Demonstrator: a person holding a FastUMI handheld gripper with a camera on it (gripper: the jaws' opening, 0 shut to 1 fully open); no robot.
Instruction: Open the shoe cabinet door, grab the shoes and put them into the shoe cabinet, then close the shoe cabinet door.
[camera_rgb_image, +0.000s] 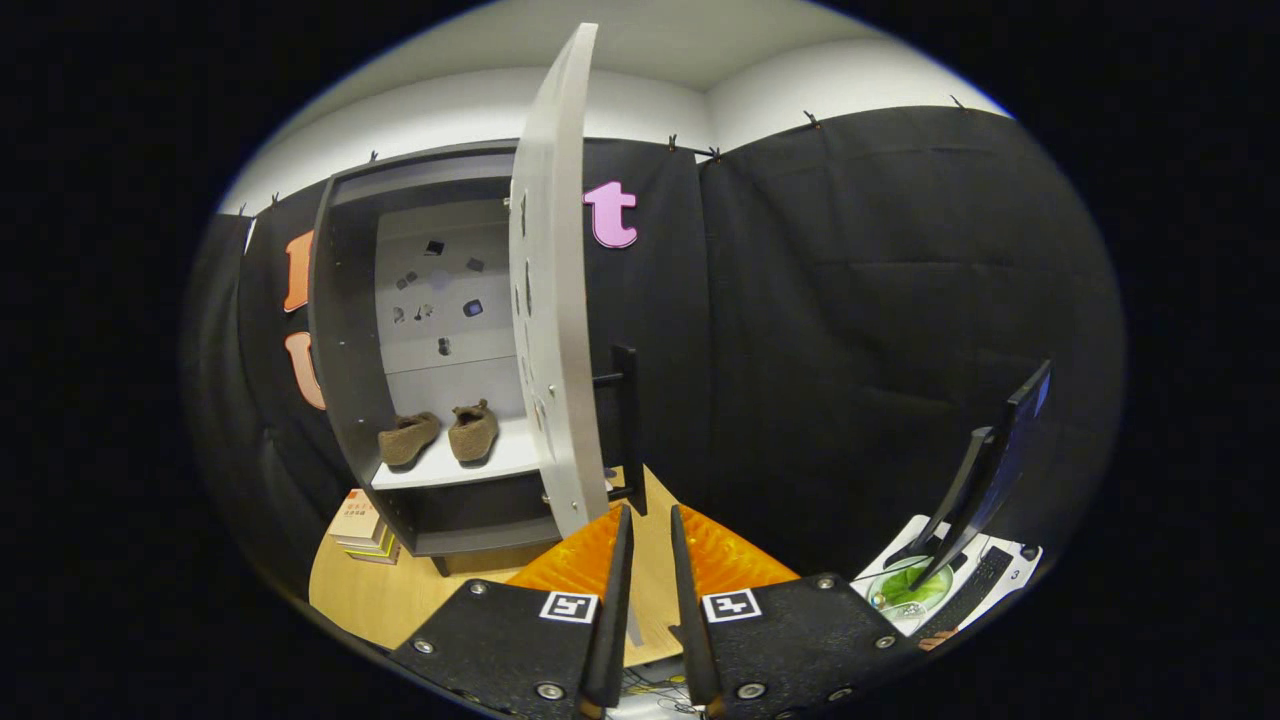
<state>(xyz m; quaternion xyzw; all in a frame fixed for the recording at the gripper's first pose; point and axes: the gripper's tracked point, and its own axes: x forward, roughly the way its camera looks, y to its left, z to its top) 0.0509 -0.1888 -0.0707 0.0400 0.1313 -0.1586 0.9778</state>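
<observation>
The shoe cabinet (345, 330) stands on the desk (390, 600) with its door (548, 280) swung open, the pale panel seen nearly edge-on and standing just ahead of the gripper (650, 525). A dark bar handle (626, 425) is fixed to the door's outer face on short stubs, just beyond the fingertips. Inside, a pair of brown shoes (440, 437) sits side by side on a light shelf (455, 468); they look soft and fuzzy, low-cut, with their toes pointing out toward the opening. The cabinet's frame is dark and smooth, its back panel a lighter grey with a few small dark marks scattered on it. The jaws stand narrow, with a slim gap between them and nothing held; the lower end of the handle lies just past that gap. Below the fingers lies an orange ribbed mat (580, 560) on the wooden desk. A small stack of books (360, 527) leans at the cabinet's base on the far side from the door. Well apart on the other side, a dark monitor (1000, 450) on a slim stand is seen from its edge, with a keyboard (970, 590) and a round green-tinted dish (905, 590) at its foot. Black cloth forms the booth wall behind everything, with white wall above.
</observation>
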